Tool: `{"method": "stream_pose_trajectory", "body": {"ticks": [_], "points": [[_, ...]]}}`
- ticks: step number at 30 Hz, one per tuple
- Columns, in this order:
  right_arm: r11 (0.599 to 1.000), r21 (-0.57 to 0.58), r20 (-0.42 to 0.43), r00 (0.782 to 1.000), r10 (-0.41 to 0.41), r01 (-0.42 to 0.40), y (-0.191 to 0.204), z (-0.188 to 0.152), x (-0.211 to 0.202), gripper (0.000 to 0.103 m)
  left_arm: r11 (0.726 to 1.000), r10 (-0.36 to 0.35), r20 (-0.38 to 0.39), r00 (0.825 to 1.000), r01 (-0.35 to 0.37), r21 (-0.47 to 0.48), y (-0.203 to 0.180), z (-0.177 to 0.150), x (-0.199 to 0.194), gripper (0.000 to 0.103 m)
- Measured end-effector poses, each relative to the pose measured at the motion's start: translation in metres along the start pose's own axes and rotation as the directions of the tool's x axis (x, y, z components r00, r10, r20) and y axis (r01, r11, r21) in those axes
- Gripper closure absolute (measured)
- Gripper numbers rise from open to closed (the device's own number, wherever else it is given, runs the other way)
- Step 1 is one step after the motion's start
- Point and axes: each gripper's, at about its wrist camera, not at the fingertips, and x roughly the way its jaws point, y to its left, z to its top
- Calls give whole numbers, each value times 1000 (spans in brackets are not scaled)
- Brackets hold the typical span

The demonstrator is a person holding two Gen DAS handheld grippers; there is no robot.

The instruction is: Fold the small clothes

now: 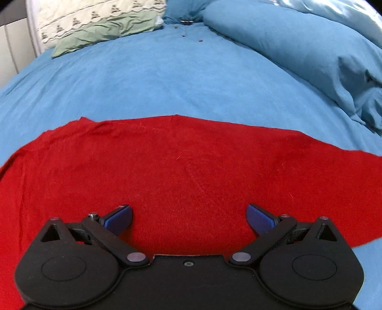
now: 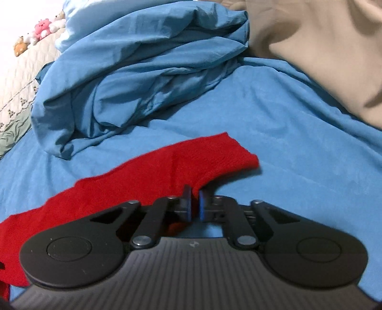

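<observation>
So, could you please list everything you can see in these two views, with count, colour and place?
red garment: one, red knit, spread flat on the bed; its narrow end is pinched by the right gripper.
bed sheet: one, blue, under the garment.
duvet: one, blue, bunched up beyond the garment.
pillow: one, cream with green trim and small print, at the head of the bed.
beige cover: one, beige, far right of the right wrist view.
plush toys: several, pink, white and brown, top left of the right wrist view.
left gripper: one, black with blue pads, open over the garment.
right gripper: one, black with blue pads, shut on the garment.
</observation>
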Motion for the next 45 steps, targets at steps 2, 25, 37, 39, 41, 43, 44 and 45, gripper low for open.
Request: {"method": "stream_pose_trajectory", "body": {"ticks": [2,25,37,39,41,43,44,45], "points": [[1000,-3,14,1000,27,-27,10,9,-9,83,1000,-18,-3,1000,18,-7,10,1,-9,1],[510,-230,-447,555,701,-829,398,-187,-124,83,992,125,129,984,-123,-22,229,-74,-125,1],[482,-374,-347,602,719,-792,313,-122,-157,16,999,-22,177,984,17,30,197,-62,-113,1],[518,-385,-328,638,697,-764,288,-111,-155,16,998,-41,171,984,31,60,178,-54,-104,1],[556,-389,-316,674,668,-734,261,-102,-151,16,996,-49,144,988,38,84,164,-49,-89,12],[575,-385,-315,688,653,-722,239,-97,-146,16,995,-39,109,993,28,98,154,-46,-74,25],[583,-385,-314,695,646,-716,230,-97,-143,16,995,-37,97,995,27,101,151,-45,-67,32],[588,-384,-317,700,640,-711,219,-95,-140,16,994,-35,89,995,26,102,151,-43,-62,35]]}}
